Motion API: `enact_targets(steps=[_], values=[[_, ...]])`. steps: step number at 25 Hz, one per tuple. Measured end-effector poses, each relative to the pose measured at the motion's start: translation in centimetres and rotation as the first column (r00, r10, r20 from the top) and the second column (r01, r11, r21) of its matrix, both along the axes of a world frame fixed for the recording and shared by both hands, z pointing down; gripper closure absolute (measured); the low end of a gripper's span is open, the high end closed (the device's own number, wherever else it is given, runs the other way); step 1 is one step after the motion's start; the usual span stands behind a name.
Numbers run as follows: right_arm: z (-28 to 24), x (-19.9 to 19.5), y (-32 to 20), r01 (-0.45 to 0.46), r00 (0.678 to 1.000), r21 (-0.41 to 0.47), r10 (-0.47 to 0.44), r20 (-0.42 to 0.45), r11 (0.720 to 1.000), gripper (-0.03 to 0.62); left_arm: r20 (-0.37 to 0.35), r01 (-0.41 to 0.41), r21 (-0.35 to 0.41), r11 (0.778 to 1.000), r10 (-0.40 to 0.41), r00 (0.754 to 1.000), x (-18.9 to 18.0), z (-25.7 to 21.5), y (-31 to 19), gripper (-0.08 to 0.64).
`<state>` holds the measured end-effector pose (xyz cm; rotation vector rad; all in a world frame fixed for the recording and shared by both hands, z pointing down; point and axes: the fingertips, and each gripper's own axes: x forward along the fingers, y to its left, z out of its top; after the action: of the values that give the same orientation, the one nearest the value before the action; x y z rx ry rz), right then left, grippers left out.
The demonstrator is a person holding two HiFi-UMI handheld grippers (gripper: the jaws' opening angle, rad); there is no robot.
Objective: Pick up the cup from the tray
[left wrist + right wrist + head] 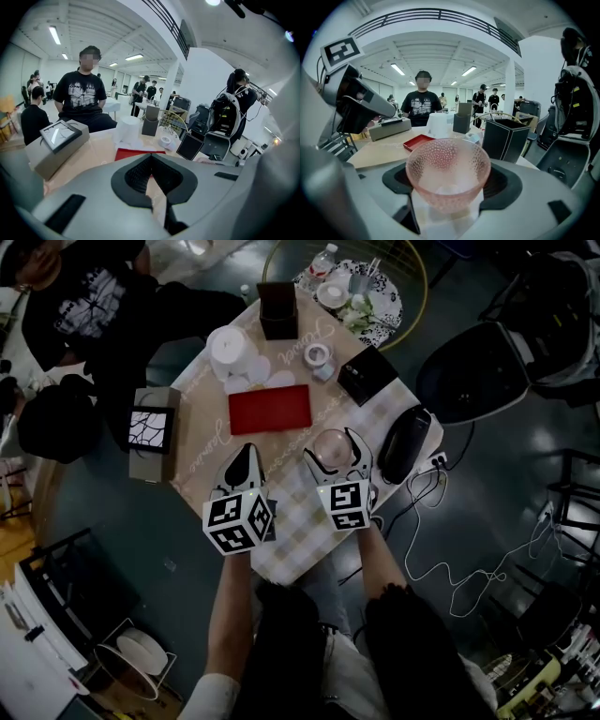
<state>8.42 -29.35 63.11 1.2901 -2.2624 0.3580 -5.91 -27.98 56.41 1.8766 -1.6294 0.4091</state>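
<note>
The cup (448, 164) is a small bowl-shaped thing of pale pink see-through glass. Its wall is covered all over in tiny raised dimples, and it runs from a wide round mouth down to a narrower base. It stands upright with its mouth up, caught between the two dark pads of the right gripper (449, 187), which press on its left and right sides. From above, the cup (330, 444) sits between that gripper's (335, 452) white fingers over the near right part of the table (202, 442). It is off the red tray (270, 410), which lies flat just beyond it and to the left. I cannot tell whether its base touches the checked cloth (300, 521).

The left gripper (151, 161) holds nothing; its black pads meet at their tips, and only tabletop shows behind them. It (244, 463) hangs over the near edge, just left of the right one, both marker cubes facing up.

Farther along the table stand a stack of white cups (228, 345), a roll of tape (317, 354), a dark upright box (277, 310) and a flat black box (367, 374). A grey box with a framed picture on top (152, 432) sits at the left edge. A person in a black printed T-shirt (422, 105) sits at the far side.
</note>
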Motion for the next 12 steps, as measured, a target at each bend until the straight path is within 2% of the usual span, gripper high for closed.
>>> enact_targets(steps=[8, 12], values=[[1.4, 0.2, 1.1, 0.007, 1.0, -0.02, -0.007, -0.016, 1.0, 0.193, -0.006, -0.004, -0.003, 1.0, 0.004, 1.0, 0.7, 0.4, 0.3, 0.557], [1.5, 0.3, 1.4, 0.0, 1.0, 0.005, 0.0, -0.006, 1.0, 0.192, -0.012, -0.002, -0.004, 1.0, 0.002, 1.0, 0.7, 0.5, 0.6, 0.557]])
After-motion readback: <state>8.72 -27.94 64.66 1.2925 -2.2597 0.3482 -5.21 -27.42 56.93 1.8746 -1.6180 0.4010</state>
